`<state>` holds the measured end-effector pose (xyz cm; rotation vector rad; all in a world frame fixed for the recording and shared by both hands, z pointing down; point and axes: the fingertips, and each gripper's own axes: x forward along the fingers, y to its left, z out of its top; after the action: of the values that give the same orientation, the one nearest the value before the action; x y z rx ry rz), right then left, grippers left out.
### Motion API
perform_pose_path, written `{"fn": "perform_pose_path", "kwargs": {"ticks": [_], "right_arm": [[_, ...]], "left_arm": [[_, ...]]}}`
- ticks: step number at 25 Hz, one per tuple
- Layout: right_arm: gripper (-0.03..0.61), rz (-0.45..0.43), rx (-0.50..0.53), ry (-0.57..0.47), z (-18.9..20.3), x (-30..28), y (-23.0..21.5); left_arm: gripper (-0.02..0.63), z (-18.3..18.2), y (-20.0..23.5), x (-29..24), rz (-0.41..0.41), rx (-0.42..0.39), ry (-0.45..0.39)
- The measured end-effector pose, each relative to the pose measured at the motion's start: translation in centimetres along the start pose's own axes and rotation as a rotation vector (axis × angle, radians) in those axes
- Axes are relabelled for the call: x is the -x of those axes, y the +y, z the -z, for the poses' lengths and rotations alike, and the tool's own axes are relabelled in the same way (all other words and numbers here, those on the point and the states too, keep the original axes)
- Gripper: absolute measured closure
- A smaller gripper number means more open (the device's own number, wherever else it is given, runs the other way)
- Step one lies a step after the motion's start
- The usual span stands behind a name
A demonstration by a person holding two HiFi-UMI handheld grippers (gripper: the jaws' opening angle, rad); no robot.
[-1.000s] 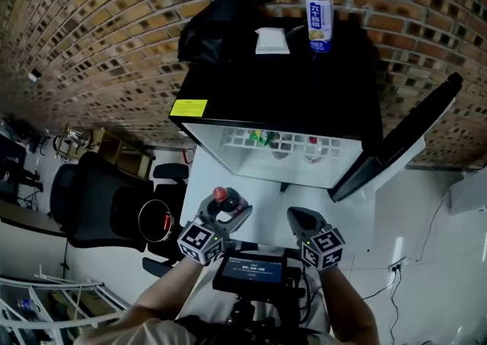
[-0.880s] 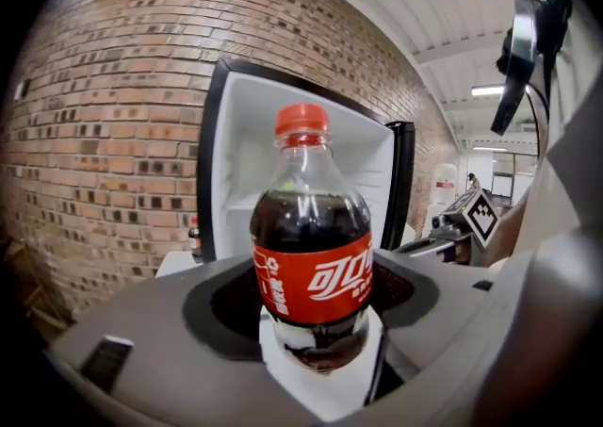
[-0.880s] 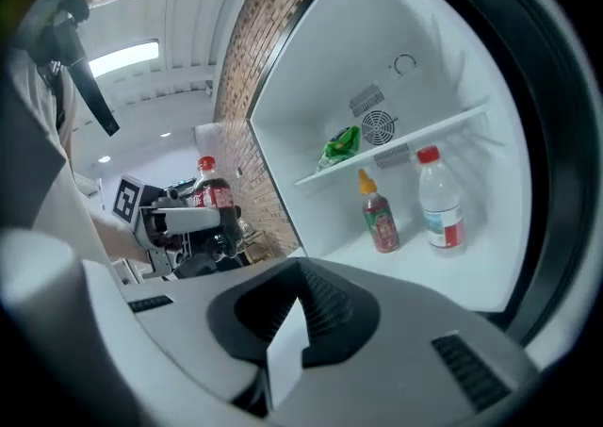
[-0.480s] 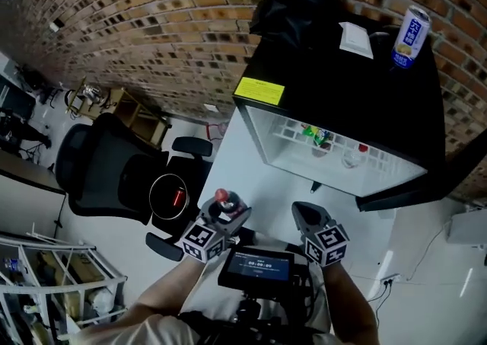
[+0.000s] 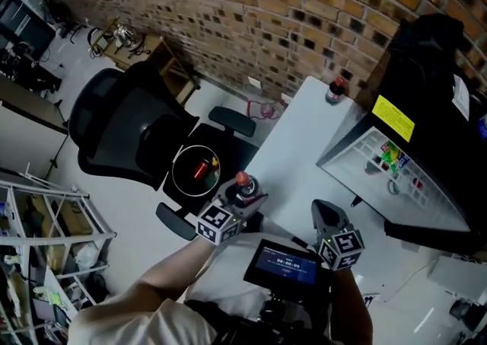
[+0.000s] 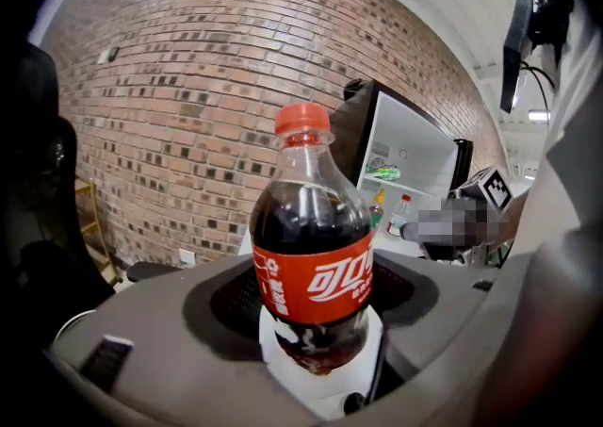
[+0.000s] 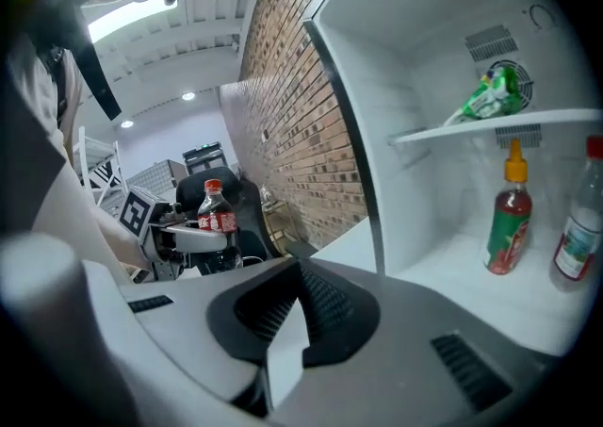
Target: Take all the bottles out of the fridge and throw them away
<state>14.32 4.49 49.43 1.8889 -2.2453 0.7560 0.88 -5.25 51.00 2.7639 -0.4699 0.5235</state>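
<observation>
We have the cola bottle (image 6: 311, 255) clamped in the left gripper (image 6: 320, 336). Its jaws press on the lower body beneath the red label, and the bottle stands upright with its long axis vertical and its red cap at twelve o'clock in the left gripper view.

The right gripper (image 7: 300, 284) is clenched on nothing, its jaws flat against each other. It faces the left edge of the open fridge (image 5: 437, 138).

The coming move turns on where the round bin (image 5: 175, 176) lies. We take the white-rimmed ring in front of the black office chair (image 5: 122, 130) to be that bin. In the head view it sits between nine and ten o'clock from the held bottle, just beside it and, as we judge, lower down. The left hand is plainly the nearer one. The right gripper is at about four o'clock from the bottle, on the far side from the bin.

To drop the bottle in, we would carry it a little further toward ten o'clock, until its base is over the opening, and only then release it.

The task is far from done. In the right gripper view an orange-capped bottle (image 7: 507, 227) and a clear bottle (image 7: 575, 237) stand on the fridge's lower level, at about three o'clock.
</observation>
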Motion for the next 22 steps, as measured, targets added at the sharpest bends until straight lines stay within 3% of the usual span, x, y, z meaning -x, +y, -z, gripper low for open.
{"fn": "perform_pose_path", "kwargs": {"ticks": [14, 22], "right_arm": [[0.577, -0.237, 0.075, 0.177, -0.1, -13.7, 10.3], [0.577, -0.347, 0.083, 0.291, 0.9, -19.3, 15.8]], "left_arm": [[0.299, 9.6, 15.3, 8.9, -0.298, 0.263, 0.055], [0.299, 13.1, 24.1, 10.9, -0.436, 0.309, 0.073]]}}
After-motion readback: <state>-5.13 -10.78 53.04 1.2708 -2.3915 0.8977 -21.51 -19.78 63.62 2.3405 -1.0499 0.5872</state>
